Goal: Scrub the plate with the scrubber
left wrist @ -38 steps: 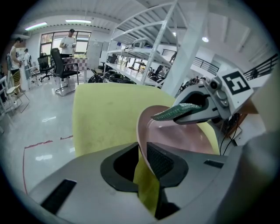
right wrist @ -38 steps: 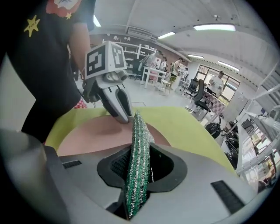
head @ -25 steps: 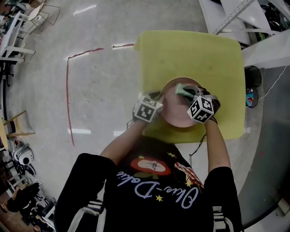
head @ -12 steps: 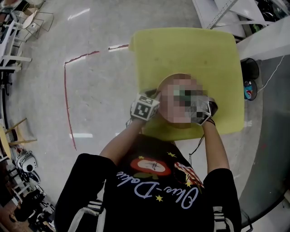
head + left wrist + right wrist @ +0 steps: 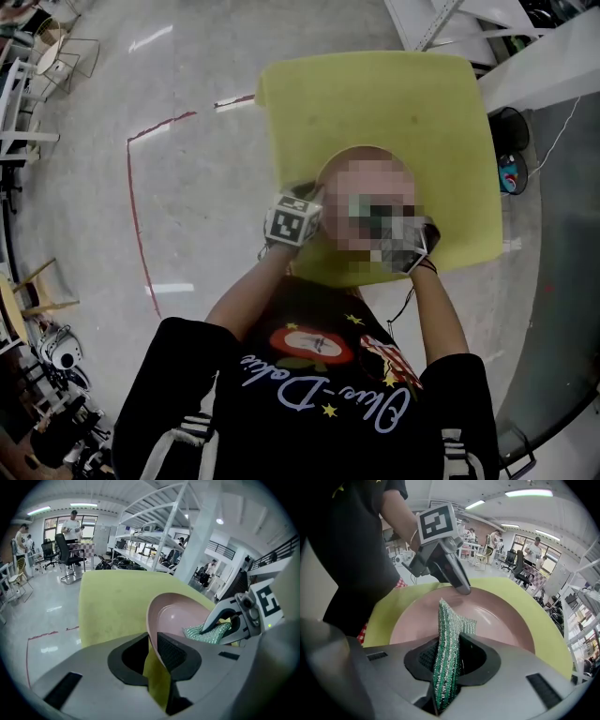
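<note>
Right now the left tool is clenched on the rim of the pink plate. The thin edge of the plate runs between its two dark pads, and both pads press on it. The right tool is grasping the green scrubber: the pad stands on edge between the jaws, squeezed narrow there, and its free end sticks out over the plate's hollow.

In the left gripper view the scrubber's end lies against the inner face of the plate, on the side away from the clamped rim. In the right gripper view the left tool's tip sits at the plate's far rim, straight across from the scrubber.

The plate rests on the yellow counter, close to the edge nearest the person and about midway along it. The head view is blurred over the plate itself, so its surface cannot be read there.

Both forearms reach in from a black shirt. A red tape line marks the grey floor to the left of the counter, and white shelving stands beyond its far edge.
</note>
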Demonstrator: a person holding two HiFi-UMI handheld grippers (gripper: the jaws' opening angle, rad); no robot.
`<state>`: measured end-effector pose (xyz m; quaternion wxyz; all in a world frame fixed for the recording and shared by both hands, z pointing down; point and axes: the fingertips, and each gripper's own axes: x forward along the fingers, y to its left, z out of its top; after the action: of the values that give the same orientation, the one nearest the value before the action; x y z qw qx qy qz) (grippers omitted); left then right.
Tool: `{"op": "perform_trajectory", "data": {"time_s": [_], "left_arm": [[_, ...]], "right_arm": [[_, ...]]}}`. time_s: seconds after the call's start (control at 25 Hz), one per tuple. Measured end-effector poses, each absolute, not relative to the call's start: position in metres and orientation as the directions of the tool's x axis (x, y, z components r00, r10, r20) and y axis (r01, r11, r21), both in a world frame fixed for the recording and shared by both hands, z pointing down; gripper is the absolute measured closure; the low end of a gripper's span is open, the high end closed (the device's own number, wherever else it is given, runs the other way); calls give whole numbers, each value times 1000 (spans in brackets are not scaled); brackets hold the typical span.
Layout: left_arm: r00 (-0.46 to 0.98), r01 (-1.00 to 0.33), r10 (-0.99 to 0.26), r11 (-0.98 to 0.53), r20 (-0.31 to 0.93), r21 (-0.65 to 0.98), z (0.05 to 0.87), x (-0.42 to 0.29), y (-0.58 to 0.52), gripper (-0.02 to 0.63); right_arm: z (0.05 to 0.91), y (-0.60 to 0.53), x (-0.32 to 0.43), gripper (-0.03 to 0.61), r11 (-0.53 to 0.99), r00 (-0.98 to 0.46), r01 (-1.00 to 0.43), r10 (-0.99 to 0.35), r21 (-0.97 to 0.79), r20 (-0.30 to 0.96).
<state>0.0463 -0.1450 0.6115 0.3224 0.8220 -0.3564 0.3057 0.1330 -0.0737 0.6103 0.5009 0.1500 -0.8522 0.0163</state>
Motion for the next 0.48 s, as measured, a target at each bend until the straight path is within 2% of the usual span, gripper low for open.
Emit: {"op": "perform_trajectory", "data": {"time_s": [0.48], "left_arm": [[557,-790,-402,-526,727,315,612,53,-146,563]], "right_arm": [[609,-26,120,515,976,-510,-212,-62,-56,858]]}}
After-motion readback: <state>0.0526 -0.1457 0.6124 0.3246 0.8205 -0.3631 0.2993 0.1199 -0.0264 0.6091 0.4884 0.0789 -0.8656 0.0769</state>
